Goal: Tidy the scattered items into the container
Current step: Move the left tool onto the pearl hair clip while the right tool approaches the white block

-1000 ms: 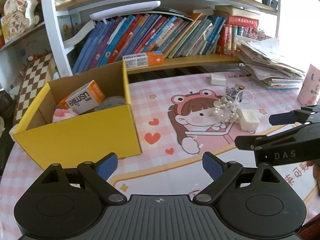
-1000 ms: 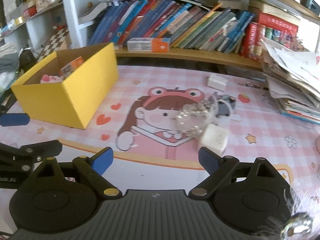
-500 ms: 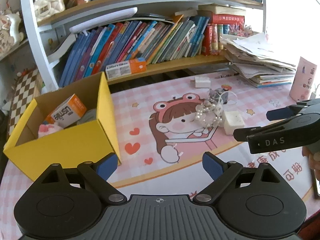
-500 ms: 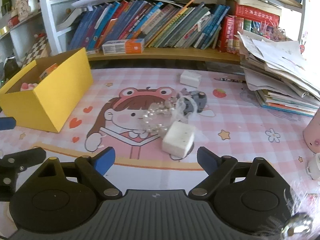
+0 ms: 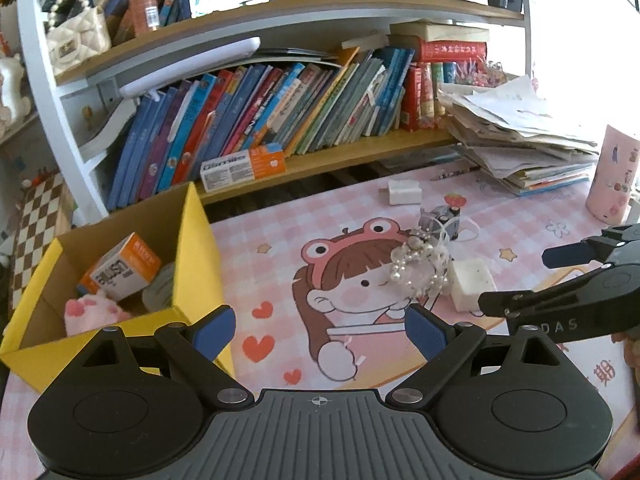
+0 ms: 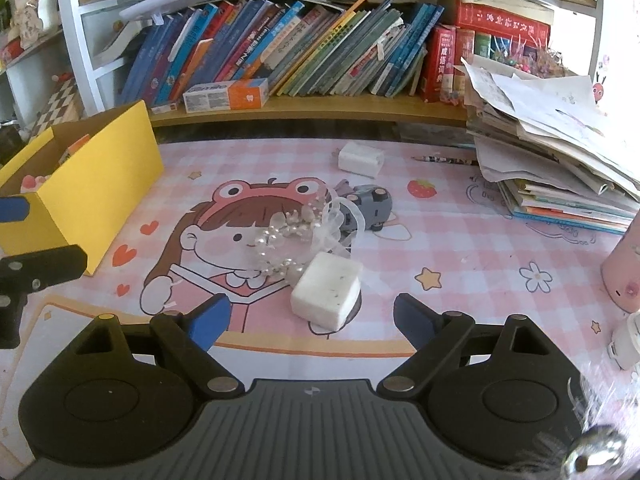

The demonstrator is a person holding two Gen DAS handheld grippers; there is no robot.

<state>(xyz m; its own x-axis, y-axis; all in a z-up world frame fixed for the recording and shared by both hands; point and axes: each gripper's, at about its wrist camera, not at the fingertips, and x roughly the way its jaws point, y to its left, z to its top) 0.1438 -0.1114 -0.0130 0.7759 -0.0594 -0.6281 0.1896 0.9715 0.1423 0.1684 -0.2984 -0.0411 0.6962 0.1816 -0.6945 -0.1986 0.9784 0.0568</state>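
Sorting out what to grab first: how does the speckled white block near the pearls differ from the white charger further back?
The speckled white block lies nearest the right tongs, touching the pearl piece; the white charger sits apart near the shelf. The block looks matte and flecked, the charger smooth and plain with prongs on one end. Both are small, pale, boxy, and lie on the pink mat.

Both tongs are spread wide and hold nothing — the left tongs (image 5: pixel 320 330) and the right tongs (image 6: pixel 312 318) sit side by side, pointing forward, fingers level and apart.
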